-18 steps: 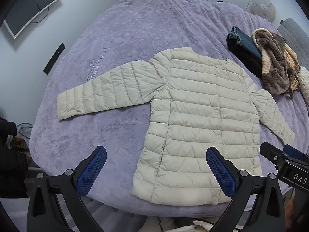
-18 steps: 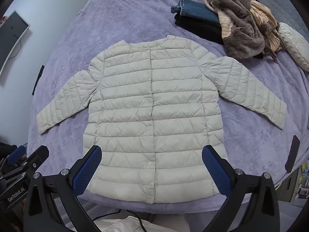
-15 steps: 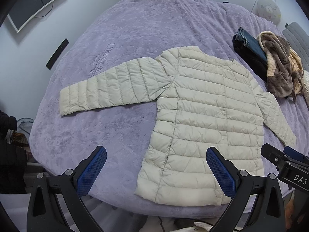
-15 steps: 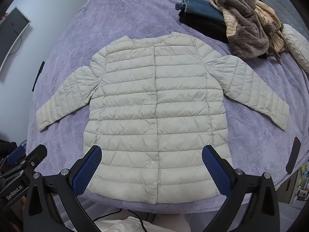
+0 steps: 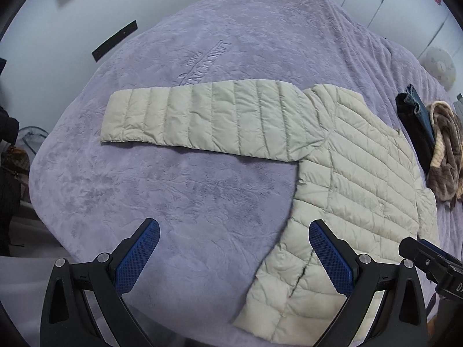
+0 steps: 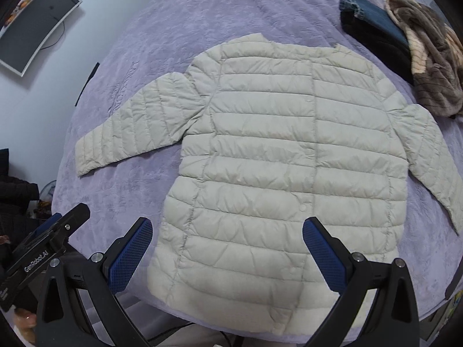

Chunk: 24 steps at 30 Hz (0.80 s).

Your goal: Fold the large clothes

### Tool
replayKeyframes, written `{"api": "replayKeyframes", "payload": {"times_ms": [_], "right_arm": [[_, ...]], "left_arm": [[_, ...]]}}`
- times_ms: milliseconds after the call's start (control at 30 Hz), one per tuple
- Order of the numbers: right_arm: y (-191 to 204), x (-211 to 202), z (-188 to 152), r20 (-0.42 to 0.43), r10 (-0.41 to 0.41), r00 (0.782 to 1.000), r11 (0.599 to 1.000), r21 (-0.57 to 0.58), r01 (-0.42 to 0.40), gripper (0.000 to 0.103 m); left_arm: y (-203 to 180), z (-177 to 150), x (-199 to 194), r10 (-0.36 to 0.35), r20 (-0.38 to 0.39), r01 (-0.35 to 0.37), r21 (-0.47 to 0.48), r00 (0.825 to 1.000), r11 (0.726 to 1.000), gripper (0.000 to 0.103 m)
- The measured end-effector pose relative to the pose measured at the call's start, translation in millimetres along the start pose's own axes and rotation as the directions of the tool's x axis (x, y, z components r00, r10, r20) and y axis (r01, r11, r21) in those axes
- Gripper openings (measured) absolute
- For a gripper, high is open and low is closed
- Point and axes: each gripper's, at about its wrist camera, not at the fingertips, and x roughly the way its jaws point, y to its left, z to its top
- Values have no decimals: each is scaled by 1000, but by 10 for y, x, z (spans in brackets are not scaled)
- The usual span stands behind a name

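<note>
A pale beige quilted jacket (image 6: 269, 159) lies flat on a purple bedspread (image 6: 202, 8), front up, both sleeves spread out. In the left wrist view its left sleeve (image 5: 208, 121) stretches across the middle and the body (image 5: 356, 182) fills the right side. My left gripper (image 5: 234, 257) hangs open above bare bedspread, just left of the jacket's lower side edge, with nothing between its blue pads (image 5: 136, 257). My right gripper (image 6: 228, 257) is open too, hovering over the jacket's hem with the lower body between its fingers, apart from the cloth.
A pile of other clothes, dark jeans (image 6: 373, 14) and a brown fluffy garment (image 6: 428, 66), sits at the bed's far right. A wall monitor (image 6: 34, 26) hangs at left. The bed's near edge runs just under the grippers. Dark items (image 5: 8, 156) stand beside the bed at left.
My left gripper has swung to the left and closer, so the sleeve now fills its view and the body has slid right. The right gripper moved nearer the hem. The jacket lies unmoved.
</note>
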Motion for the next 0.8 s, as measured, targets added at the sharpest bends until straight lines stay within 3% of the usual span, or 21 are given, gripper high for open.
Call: {"api": "replayKeyframes", "payload": {"times_ms": [300, 600, 700, 767, 800], "right_arm": [[370, 679, 361, -96, -27, 995, 996, -92, 18, 103], [627, 1240, 879, 6, -9, 1000, 990, -138, 10, 102], [679, 1406, 1018, 39, 1, 999, 989, -150, 5, 86], [685, 1539, 1084, 29, 12, 999, 989, -150, -7, 53], [673, 1608, 1116, 17, 23, 1000, 990, -141, -20, 43]], "left_arm": [[679, 228, 583, -61, 26, 65, -156, 998, 986, 103], [1131, 475, 1181, -169, 60, 179, -317, 984, 931, 103], [1179, 540, 1343, -188, 71, 201, -340, 979, 919, 103], [1202, 577, 1435, -193, 82, 210, -354, 978, 911, 103], [1216, 596, 1487, -197, 84, 214, -363, 977, 907, 103]]}}
